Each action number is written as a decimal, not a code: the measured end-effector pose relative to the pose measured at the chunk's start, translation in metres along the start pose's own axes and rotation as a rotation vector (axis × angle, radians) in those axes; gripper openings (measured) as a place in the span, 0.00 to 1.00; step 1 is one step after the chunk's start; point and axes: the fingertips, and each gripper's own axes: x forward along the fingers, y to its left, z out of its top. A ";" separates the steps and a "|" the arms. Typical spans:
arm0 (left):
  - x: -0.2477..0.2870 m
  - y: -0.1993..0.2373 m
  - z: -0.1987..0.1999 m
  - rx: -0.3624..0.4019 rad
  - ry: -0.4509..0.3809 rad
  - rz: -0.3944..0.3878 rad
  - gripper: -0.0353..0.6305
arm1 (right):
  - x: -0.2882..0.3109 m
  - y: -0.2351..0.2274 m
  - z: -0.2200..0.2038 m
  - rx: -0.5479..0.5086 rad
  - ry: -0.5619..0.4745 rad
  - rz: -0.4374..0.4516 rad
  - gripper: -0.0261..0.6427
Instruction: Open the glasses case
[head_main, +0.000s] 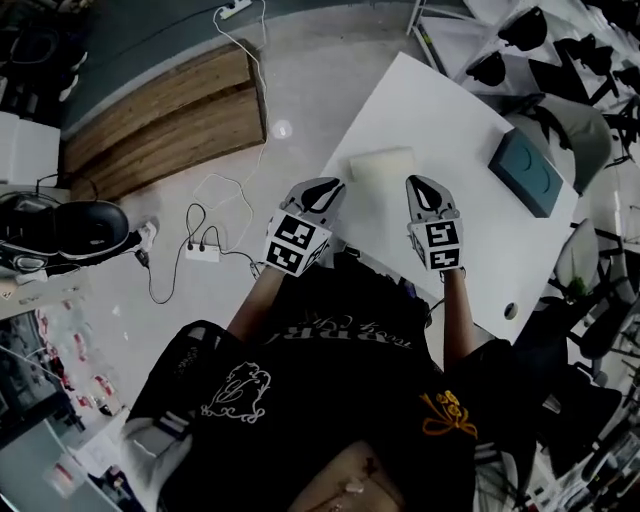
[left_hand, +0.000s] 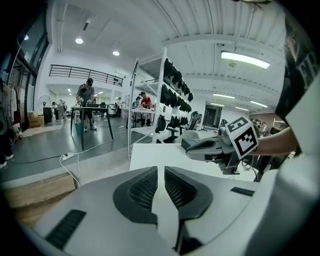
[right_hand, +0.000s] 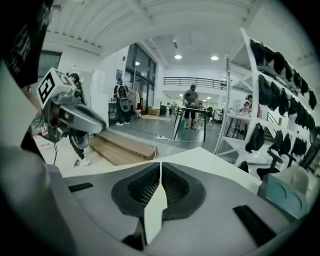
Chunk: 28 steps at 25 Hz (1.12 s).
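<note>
The step in hand looks like the approach: nothing is gripped yet. The pale cream, soft-cornered rectangular glasses case (head_main: 382, 163) lies shut and flat on the white tabletop (head_main: 440, 95), at 12 o'clock from the person. The left claw (head_main: 322, 188) sits just beside the case at its 8 o'clock, and the right claw (head_main: 422, 186) at its 4 o'clock. Whether either tip touches the case cannot be told. Each claw has its jaws together with nothing between them, as both gripper views show. A teal box (head_main: 527, 172) rests well apart at the case's 3 o'clock. Next, I judge, one claw must part its jaws and pin the base while the other finds the lid's edge. That seam is not visible from here.
</note>
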 end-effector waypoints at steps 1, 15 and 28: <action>0.006 0.002 -0.003 -0.001 0.009 0.002 0.11 | 0.007 0.000 -0.001 -0.034 0.008 0.023 0.08; 0.090 0.010 -0.082 -0.001 0.264 -0.062 0.36 | 0.095 -0.002 -0.062 -0.629 0.244 0.225 0.34; 0.139 0.028 -0.126 -0.032 0.410 -0.003 0.40 | 0.120 -0.004 -0.086 -0.818 0.341 0.280 0.37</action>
